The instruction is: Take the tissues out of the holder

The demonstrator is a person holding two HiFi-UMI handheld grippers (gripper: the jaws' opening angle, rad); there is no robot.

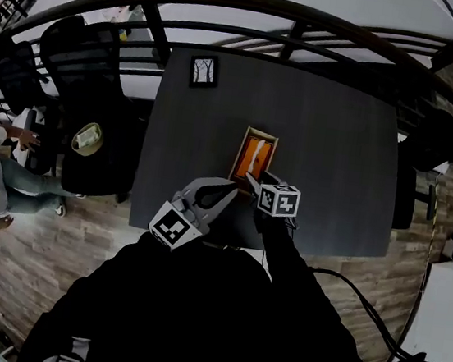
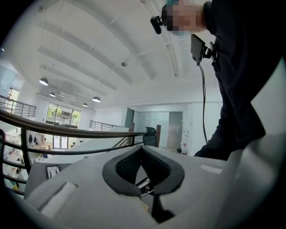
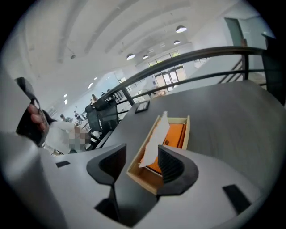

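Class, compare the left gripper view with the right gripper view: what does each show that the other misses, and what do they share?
Only the left gripper view: the left gripper, jaws together on nothing, and the dark-clothed person holding it. Only the right gripper view: the right gripper, jaws apart and empty, aimed at the light wooden tissue holder with its orange pack and a white tissue sticking up. Both: the curved dark railing.
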